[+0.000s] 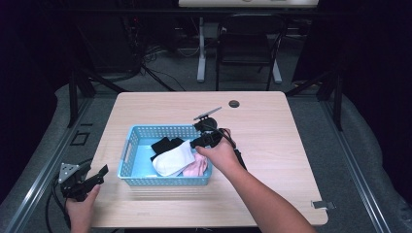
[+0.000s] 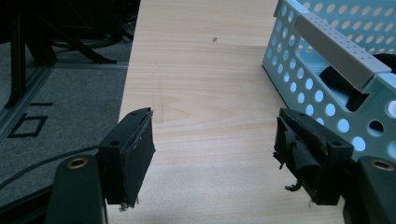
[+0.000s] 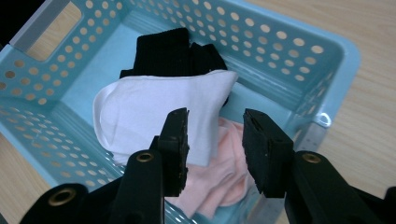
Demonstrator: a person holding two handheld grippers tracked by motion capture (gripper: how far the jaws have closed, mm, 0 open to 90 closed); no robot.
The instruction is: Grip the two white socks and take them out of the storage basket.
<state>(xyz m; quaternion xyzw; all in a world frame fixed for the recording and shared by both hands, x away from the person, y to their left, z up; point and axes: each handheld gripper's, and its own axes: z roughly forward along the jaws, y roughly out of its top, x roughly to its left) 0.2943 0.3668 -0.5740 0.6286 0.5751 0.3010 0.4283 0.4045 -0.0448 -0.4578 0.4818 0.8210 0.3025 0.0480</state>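
A light blue perforated basket (image 1: 165, 182) sits on the left half of the wooden table (image 1: 277, 141). In it lie a black sock (image 1: 165, 144), a white sock (image 1: 175, 158) and a pink sock (image 1: 198, 166). My right gripper (image 1: 200, 141) hovers over the basket's right end. In the right gripper view, that gripper (image 3: 215, 149) is open above the white sock (image 3: 154, 112) and pink sock (image 3: 219, 172), pressing on neither; the black sock (image 3: 173, 53) lies beyond. My left gripper (image 1: 99, 175) rests at the table's front left corner, and its jaws (image 2: 215, 158) stand open over bare wood beside the basket (image 2: 327, 56).
A dark cable hole (image 1: 234, 104) marks the table's far side, and a small metal clip (image 1: 323, 204) sits at its front right edge. Behind the table stand a black chair (image 1: 248, 43) and a white desk leg (image 1: 200, 53). Grey floor with rails surrounds the table.
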